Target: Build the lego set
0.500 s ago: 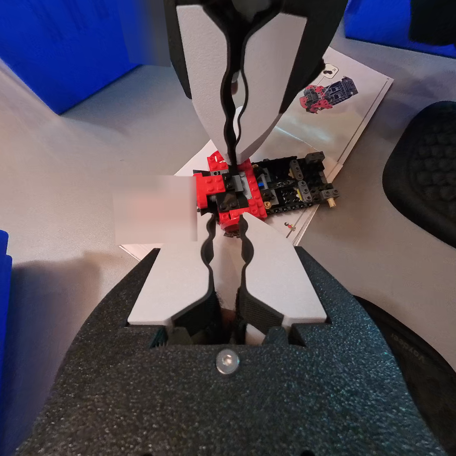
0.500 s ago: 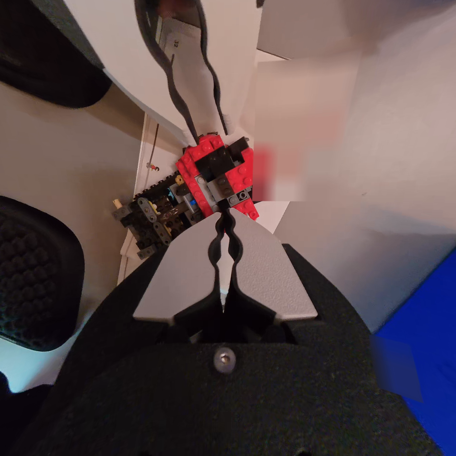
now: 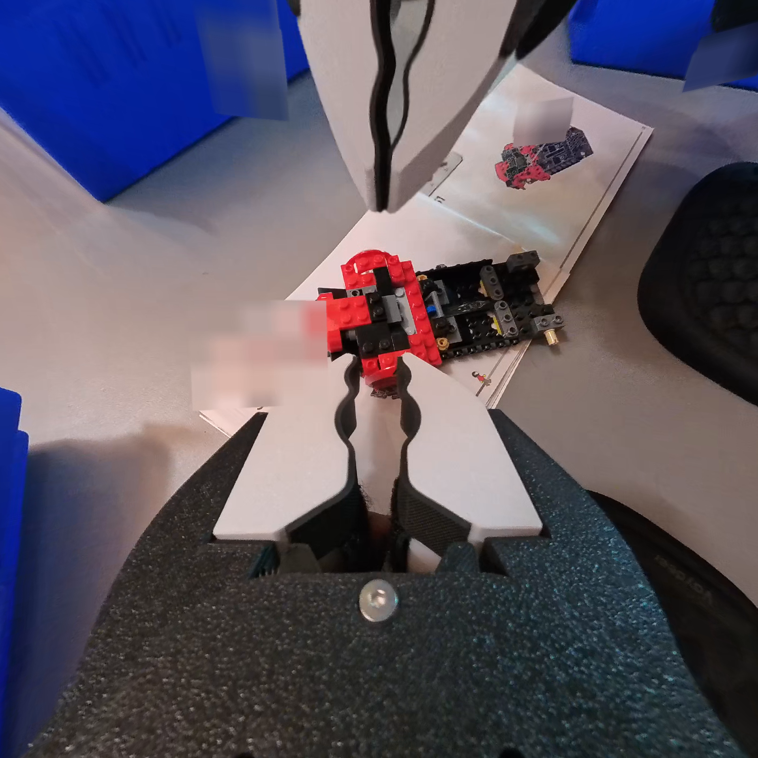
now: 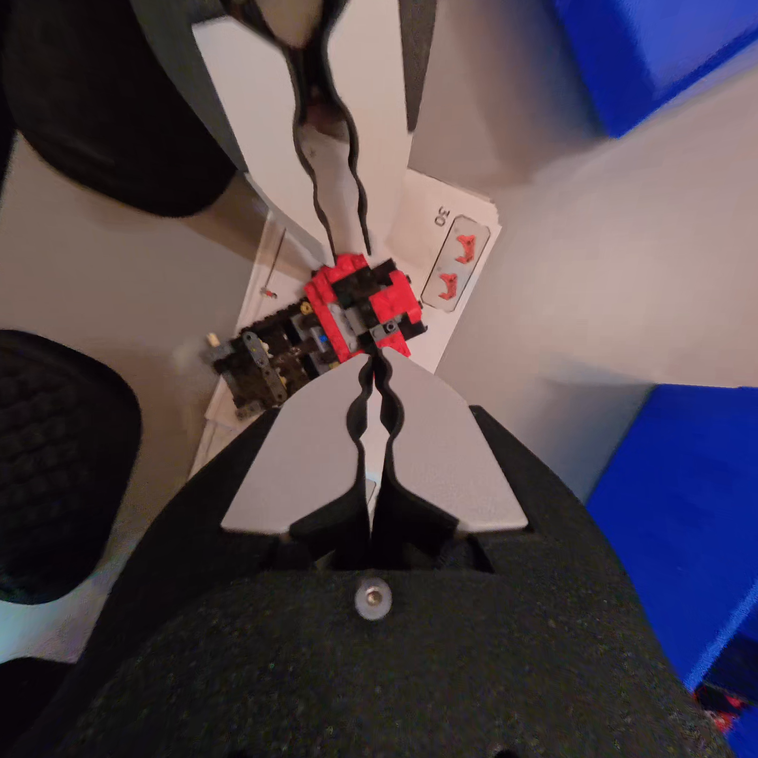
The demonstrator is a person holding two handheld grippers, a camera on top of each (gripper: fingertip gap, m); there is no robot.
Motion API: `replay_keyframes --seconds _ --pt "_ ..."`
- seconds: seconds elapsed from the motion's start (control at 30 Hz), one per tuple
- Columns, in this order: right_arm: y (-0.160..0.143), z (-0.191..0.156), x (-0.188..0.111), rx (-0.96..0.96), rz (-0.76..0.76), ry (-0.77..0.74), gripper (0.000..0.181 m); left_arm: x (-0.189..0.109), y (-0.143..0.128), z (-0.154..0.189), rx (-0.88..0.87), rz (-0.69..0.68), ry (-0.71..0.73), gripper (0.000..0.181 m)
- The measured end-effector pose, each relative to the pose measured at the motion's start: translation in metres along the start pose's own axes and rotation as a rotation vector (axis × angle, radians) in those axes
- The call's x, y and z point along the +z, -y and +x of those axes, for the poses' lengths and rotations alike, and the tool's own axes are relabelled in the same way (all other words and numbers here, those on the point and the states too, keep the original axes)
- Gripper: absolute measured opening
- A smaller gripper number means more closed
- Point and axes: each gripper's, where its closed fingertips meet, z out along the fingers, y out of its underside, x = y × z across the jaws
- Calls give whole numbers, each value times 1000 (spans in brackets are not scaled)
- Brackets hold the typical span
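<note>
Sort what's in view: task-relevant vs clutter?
In use:
- red and black brick-built lego car model
- left tool, gripping the model's red end
- right tool, closed, tips at the model
- white paper instruction booklet, under the model

Lying about:
- blue plastic bins
- black textured rubber pad
- grey tabletop

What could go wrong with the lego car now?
The left claw pinches only the red round piece at the lego car's edge, so that piece might pop off. The car lies half off the instruction booklet, so it could slide or tip. The right claw, shut and close above, could bump bricks loose.
</note>
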Motion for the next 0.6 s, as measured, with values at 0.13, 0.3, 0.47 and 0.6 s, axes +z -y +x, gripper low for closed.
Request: replay_keyframes --seconds 0.13,0.3,0.47,0.6 --pt "-14 -1 23 -45 -73 10 1 0 0 0 6 2 3 16" --pt "-19 -3 34 -45 -123 31 0 0 0 1 1 5 -8 15" --pt "-20 -3 34 -26 -167 37 0 0 0 2 -2 10 -22 14" --pt "-20 -4 34 22 -230 37 0 1 1 2 0 16 -26 14"
